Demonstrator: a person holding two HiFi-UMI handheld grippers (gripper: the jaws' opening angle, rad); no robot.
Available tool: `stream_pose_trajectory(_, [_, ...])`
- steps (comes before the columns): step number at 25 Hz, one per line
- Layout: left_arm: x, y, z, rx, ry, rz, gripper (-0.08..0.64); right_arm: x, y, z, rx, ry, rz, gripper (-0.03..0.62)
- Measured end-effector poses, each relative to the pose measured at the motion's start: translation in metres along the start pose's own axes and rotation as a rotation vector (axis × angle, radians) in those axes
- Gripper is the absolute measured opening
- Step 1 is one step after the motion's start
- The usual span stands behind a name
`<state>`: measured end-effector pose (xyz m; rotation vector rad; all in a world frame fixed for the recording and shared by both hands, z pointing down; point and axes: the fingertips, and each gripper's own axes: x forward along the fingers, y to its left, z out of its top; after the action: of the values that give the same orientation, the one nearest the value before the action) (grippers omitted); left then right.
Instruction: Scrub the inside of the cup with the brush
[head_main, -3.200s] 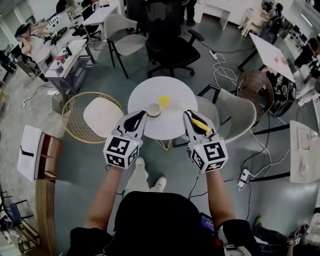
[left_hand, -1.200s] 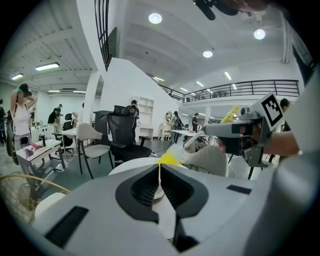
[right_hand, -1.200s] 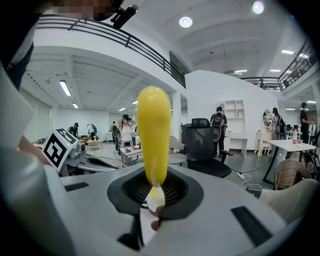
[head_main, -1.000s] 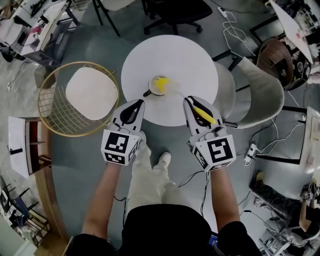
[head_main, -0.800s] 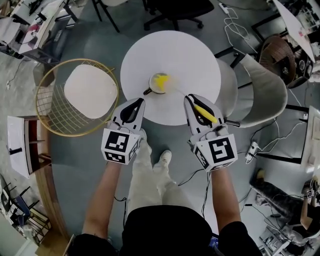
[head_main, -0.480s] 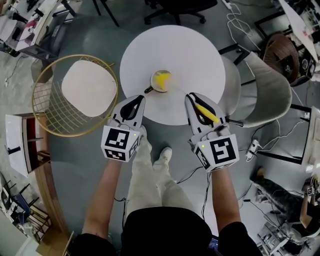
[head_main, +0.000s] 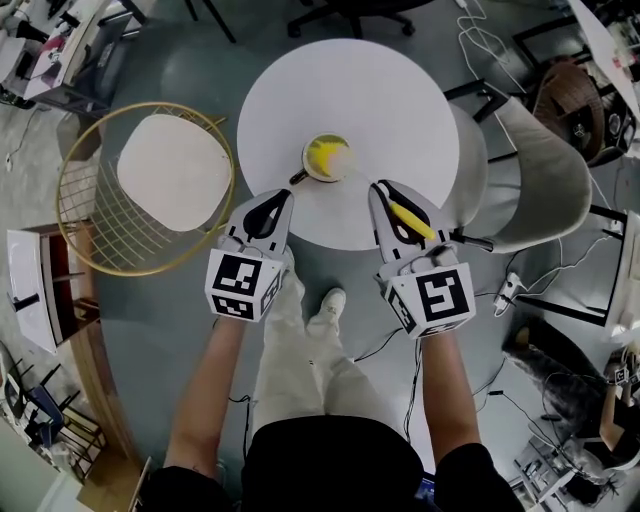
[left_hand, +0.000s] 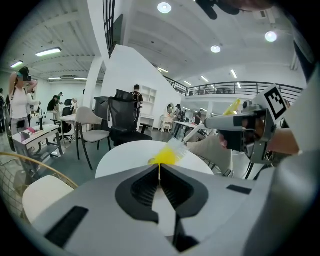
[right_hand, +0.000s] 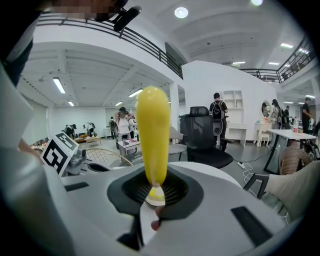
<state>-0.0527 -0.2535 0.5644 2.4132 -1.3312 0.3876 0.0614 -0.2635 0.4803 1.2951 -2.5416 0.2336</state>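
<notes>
Jaws of the right gripper (head_main: 386, 196) are clamped on the narrow end of the brush (head_main: 408, 221). In the right gripper view its yellow grip rises straight up out of the jaws. The left gripper's (head_main: 278, 200) jaws are pressed together with nothing between them. It hangs at the near edge of the round white surface (head_main: 380, 90), apart from the cup.

The cup (head_main: 327, 158) stands upright at about the middle of the surface, just beyond both grippers. A small dark handle sticks out of it to the near left. Yellow and pale bristles fill its mouth, so the brush head appears to be inside it.

The cup looks small, rigid and probably light, and nothing steadies it. On such a smooth top it would likely skid or turn under a sideways push from the brush. The dark handle or the near wall look like the best places for the free gripper to grip it. The brush's grip seems stiff and smooth. Its pale neck may flex, so firm scrubbing could twist it in the jaws.
</notes>
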Motion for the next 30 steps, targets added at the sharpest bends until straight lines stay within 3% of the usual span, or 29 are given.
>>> stream_pose_trajectory(30, [0.036,0.022,-0.035,-0.002,0.092,-0.007,0.023,0.031,-0.011,-0.031,0.026,0.059,0.003,0.049])
